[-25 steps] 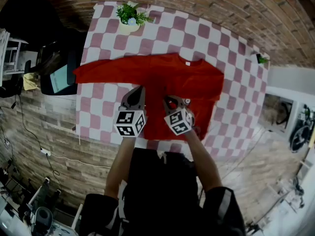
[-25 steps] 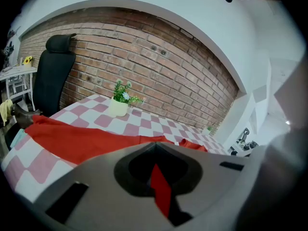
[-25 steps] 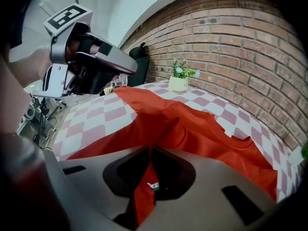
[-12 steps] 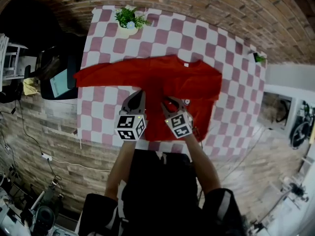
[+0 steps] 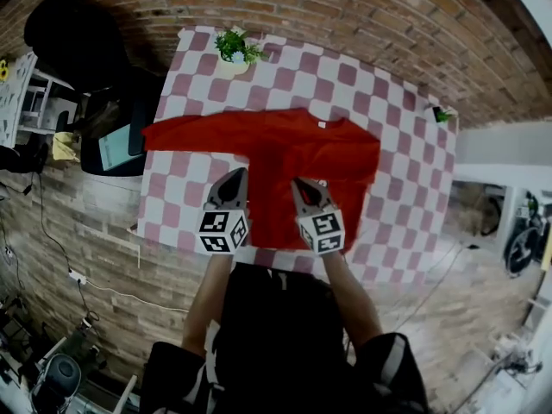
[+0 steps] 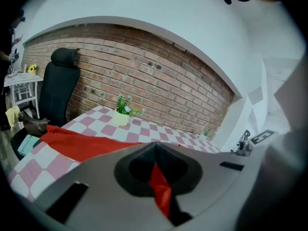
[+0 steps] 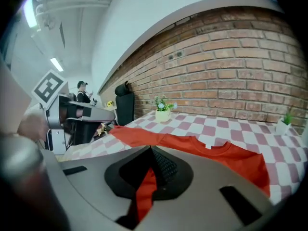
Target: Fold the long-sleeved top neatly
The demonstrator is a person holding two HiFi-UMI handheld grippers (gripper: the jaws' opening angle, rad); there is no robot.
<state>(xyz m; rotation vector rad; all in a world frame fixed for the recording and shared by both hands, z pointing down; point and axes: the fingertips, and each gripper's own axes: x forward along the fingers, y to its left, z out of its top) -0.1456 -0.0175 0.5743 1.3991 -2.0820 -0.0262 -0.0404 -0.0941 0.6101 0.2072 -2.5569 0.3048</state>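
The red long-sleeved top (image 5: 302, 149) lies spread on the checked table (image 5: 362, 76), one sleeve (image 5: 177, 134) stretched out to the left. My left gripper (image 5: 234, 179) is shut on the near hem at the left, and a red fold (image 6: 161, 189) shows pinched between its jaws. My right gripper (image 5: 304, 185) is at the hem further right. Its jaws have just been closing and now pinch a strip of red fabric (image 7: 143, 192). In the right gripper view, the collar and white label (image 7: 208, 145) lie beyond the jaws.
A potted plant (image 5: 233, 48) stands at the table's far left corner and a smaller one (image 5: 442, 113) at the far right edge. A black office chair (image 5: 73, 33) and clutter sit left of the table. A brick wall runs behind it.
The right gripper's jaws have come together on the hem. Both grippers have lifted a little with the fabric, the right more than the left.
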